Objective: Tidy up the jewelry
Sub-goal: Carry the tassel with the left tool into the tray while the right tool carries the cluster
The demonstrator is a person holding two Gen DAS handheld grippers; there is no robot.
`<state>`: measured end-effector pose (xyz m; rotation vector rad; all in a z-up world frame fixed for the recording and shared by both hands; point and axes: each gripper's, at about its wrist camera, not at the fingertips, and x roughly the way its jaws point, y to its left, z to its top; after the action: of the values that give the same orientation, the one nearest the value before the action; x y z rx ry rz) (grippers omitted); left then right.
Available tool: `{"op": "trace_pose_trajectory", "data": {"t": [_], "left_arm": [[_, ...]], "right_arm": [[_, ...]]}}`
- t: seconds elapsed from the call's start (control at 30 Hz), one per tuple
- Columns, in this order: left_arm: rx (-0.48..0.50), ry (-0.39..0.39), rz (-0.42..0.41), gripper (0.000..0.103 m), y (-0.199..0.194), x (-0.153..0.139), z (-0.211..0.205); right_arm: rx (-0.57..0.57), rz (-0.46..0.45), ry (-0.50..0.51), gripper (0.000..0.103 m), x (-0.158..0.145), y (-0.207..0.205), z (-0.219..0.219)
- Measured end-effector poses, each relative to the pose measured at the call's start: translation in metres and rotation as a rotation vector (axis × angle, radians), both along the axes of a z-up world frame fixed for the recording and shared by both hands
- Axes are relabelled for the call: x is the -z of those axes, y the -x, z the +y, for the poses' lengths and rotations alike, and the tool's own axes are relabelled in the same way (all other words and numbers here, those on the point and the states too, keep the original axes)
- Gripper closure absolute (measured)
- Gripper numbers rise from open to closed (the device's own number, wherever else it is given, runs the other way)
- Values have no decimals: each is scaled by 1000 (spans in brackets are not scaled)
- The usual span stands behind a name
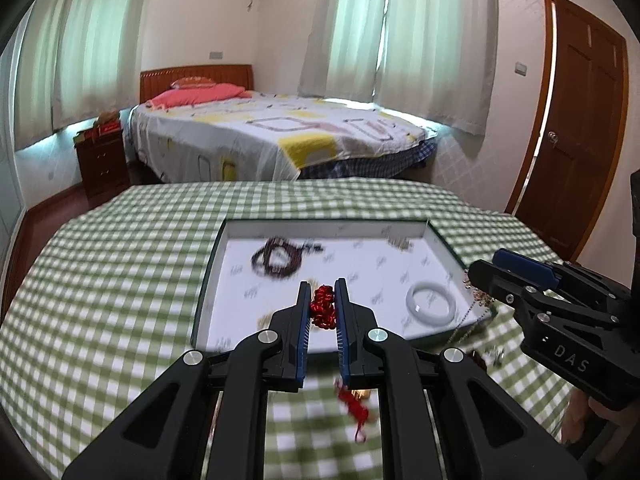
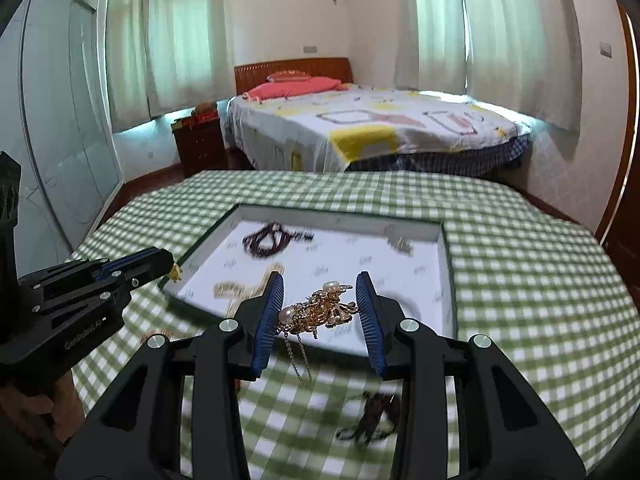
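Note:
A shallow white tray (image 1: 440, 248) (image 2: 446, 280) lies on the green checked tablecloth. It holds a dark bead string (image 1: 276, 260) (image 2: 268, 240), a white bangle (image 1: 431, 304) and a small gold piece (image 1: 400, 243) (image 2: 402, 245). My left gripper (image 1: 323, 304) is shut on a red knotted cord (image 1: 323, 307) above the tray's near edge; its tail (image 1: 354, 404) hangs below. My right gripper (image 2: 320, 304) holds a gold and pearl necklace (image 2: 320, 310) over the tray's near edge, its chain (image 2: 300, 356) dangling. The jaws stand apart with the bunch spanning them.
A dark bead piece (image 2: 372, 416) lies on the cloth in front of the tray. A gold chain (image 2: 236, 292) lies in the tray's near left. Behind the table are a bed (image 1: 280, 136), a nightstand (image 1: 102, 160) and a wooden door (image 1: 576, 136).

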<state>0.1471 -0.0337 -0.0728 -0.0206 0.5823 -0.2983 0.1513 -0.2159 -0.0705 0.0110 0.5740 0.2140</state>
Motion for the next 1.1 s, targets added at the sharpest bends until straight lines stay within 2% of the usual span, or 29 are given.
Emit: {"op": "trace_pose_trajectory", "data": {"t": [0.33, 0.53, 0.77, 0.93, 1.1], "left_arm": [[30, -5, -63, 90, -51, -17, -31], [9, -1, -73, 90, -88, -16, -47], [-29, -34, 12, 90, -131, 21, -68], [-45, -72, 102, 90, -155, 50, -78], [-49, -118, 191, 90, -171, 61, -86]], "right_arm": [[31, -53, 2, 66, -17, -54, -15], [54, -56, 1, 66, -11, -88, -25], [75, 24, -9, 66, 29, -129, -37], [74, 97, -2, 66, 56, -151, -39], [75, 173, -13, 66, 70, -163, -42]]}}
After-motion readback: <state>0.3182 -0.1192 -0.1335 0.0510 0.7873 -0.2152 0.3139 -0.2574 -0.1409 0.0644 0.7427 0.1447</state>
